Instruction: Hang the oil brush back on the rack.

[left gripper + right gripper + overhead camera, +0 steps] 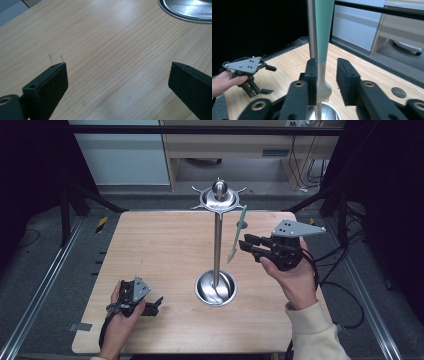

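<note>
Hanging from the metal stand (218, 240), the green-handled brush (237, 234) dangles bristles-down between the parted jaws of the right hand-held gripper (248, 245), untouched on one side at least; the left hand-held gripper (152, 306) rests open on the desk (160, 250), well apart.

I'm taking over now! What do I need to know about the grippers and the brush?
Left gripper: open, resting on the table, holding nothing.
Right gripper: raised beside the metal stand, jaws open around the green-handled brush, not clamped.
The brush hangs by its handle from a hook on the stand's top ring, bristles down.
Done: brush looks hung.
Left: probably back the right gripper away carefully.
</note>
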{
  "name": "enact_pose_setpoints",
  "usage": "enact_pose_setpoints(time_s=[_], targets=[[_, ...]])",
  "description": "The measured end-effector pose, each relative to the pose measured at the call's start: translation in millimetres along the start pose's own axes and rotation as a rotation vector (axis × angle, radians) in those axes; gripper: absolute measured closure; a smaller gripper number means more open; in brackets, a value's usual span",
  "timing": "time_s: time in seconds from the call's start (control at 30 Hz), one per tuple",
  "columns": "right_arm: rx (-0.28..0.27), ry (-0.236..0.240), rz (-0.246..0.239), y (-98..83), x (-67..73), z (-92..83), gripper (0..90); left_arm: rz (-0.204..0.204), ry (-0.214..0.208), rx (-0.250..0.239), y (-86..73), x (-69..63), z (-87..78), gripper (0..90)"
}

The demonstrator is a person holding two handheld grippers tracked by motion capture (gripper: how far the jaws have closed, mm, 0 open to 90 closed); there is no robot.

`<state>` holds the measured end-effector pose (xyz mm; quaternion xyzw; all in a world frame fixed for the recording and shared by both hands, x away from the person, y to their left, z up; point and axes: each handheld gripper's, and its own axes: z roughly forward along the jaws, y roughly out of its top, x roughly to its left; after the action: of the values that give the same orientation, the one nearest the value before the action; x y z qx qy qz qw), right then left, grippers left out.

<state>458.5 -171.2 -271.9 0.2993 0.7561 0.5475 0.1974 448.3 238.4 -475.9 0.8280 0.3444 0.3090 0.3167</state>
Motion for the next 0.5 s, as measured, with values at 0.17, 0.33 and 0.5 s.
enact_pose_setpoints(time_s=[0.17, 0.33, 0.5], targets=[[0.007, -0.044, -0.005, 1.7, 1.0, -5.4, 50.2, -0.001, -0.001, 0.0, -0.1, 0.6, -0.5, 2.2], [-0.005, -0.076, -0.006, 1.6, -0.7, -12.0, 40.8, -0.001, 0.001, 0.002, -0.2, 0.6, -0.4, 2.2], [-0.004, -0.137, 0.018, -0.7, -5.4, -20.6, 28.8, -0.002, 0.0, 0.001, -0.3, 0.6, -0.7, 2.2]])
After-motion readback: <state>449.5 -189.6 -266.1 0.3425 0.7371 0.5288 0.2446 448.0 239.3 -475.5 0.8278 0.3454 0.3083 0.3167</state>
